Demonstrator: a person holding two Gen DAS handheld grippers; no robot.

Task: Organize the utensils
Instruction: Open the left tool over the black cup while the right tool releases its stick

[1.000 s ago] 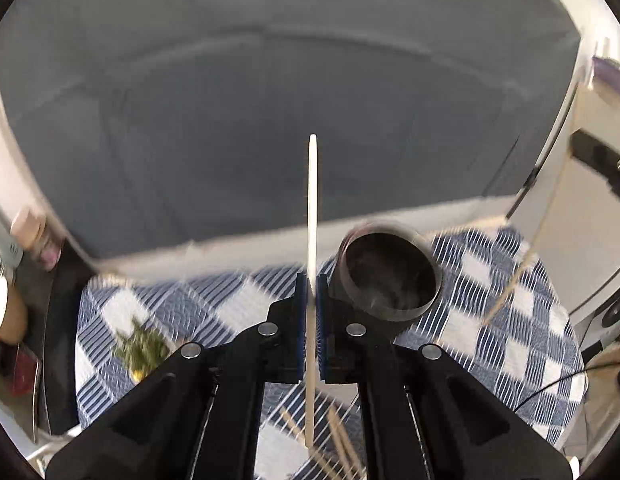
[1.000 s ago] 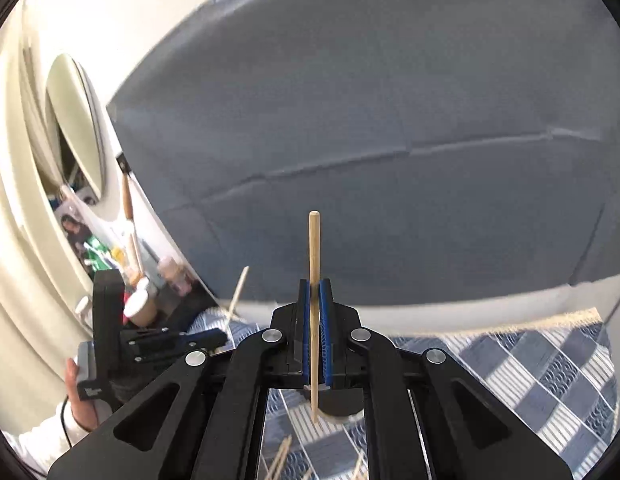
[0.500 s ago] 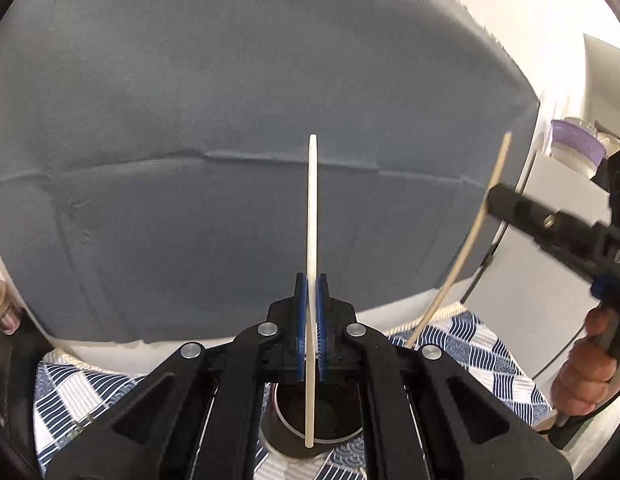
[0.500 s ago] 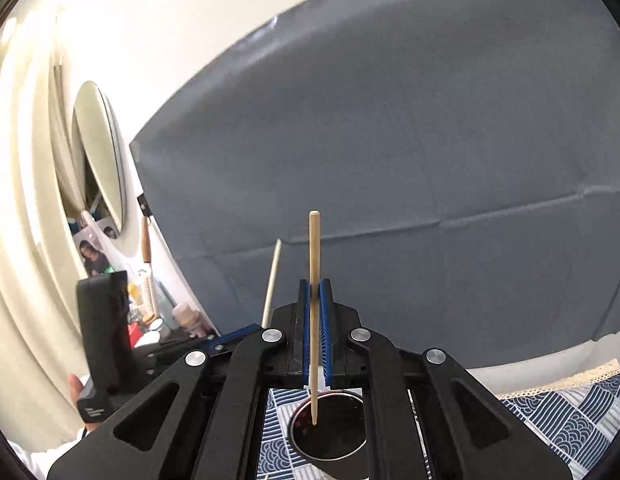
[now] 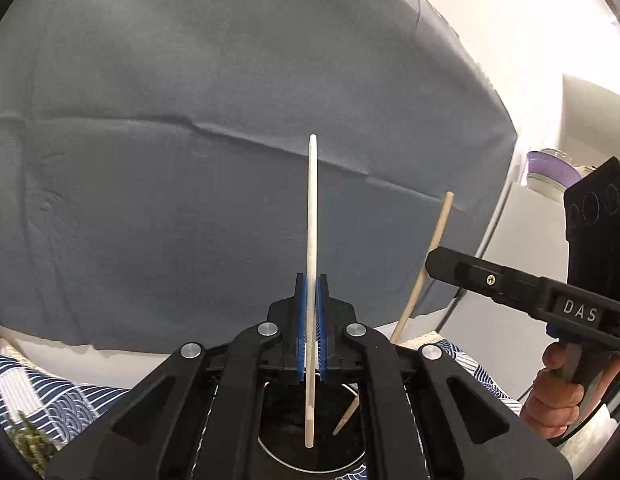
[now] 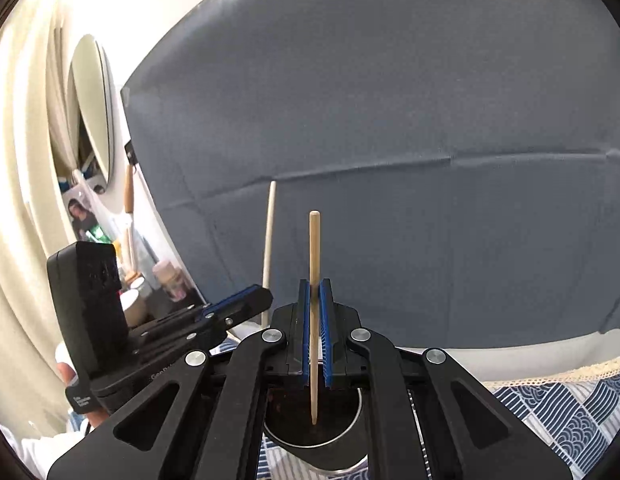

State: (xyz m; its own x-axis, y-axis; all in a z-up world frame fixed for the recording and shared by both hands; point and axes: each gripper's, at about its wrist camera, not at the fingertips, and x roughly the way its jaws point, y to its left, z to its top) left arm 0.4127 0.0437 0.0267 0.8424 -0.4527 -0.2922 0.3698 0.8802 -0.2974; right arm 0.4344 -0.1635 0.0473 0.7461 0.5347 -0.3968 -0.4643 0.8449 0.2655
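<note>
Pale chopstick (image 5: 312, 240) clamped upright by left gripper (image 5: 311, 344), tan chopstick (image 6: 314, 312) pinched by right gripper (image 6: 317, 344), both seemingly above dark cup (image 6: 321, 436)

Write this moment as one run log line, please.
left gripper: shut on pale chopstick | right gripper: shut on tan chopstick | both tips above black cup | not released

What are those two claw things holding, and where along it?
Each holds one chopstick upright over the dark cup. The left gripper clamps a pale chopstick below its middle; the right gripper clamps a tan chopstick near its middle.
</note>
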